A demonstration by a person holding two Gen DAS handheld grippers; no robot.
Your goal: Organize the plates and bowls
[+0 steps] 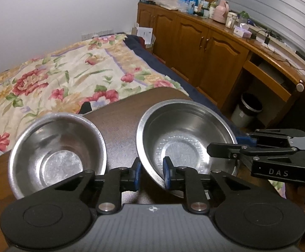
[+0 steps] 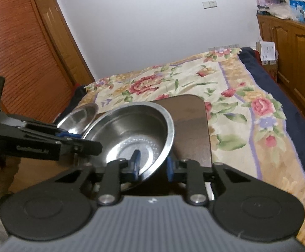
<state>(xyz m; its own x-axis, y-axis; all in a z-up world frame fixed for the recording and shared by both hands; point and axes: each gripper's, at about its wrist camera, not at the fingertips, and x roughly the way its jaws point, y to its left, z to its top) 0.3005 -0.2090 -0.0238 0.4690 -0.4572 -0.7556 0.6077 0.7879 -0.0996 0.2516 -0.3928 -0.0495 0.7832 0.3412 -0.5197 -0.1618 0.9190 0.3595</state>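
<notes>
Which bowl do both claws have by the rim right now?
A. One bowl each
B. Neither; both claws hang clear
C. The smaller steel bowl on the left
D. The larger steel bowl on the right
D: the left claw and the right claw each straddle the rim of the larger bowl, while the smaller bowl sits untouched.

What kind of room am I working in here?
Most likely a bedroom, not a kitchen: a bed with a floral quilt fills the background, wooden cabinets line the wall, and the steel bowls sit on a small dark table beside the bed.
</notes>
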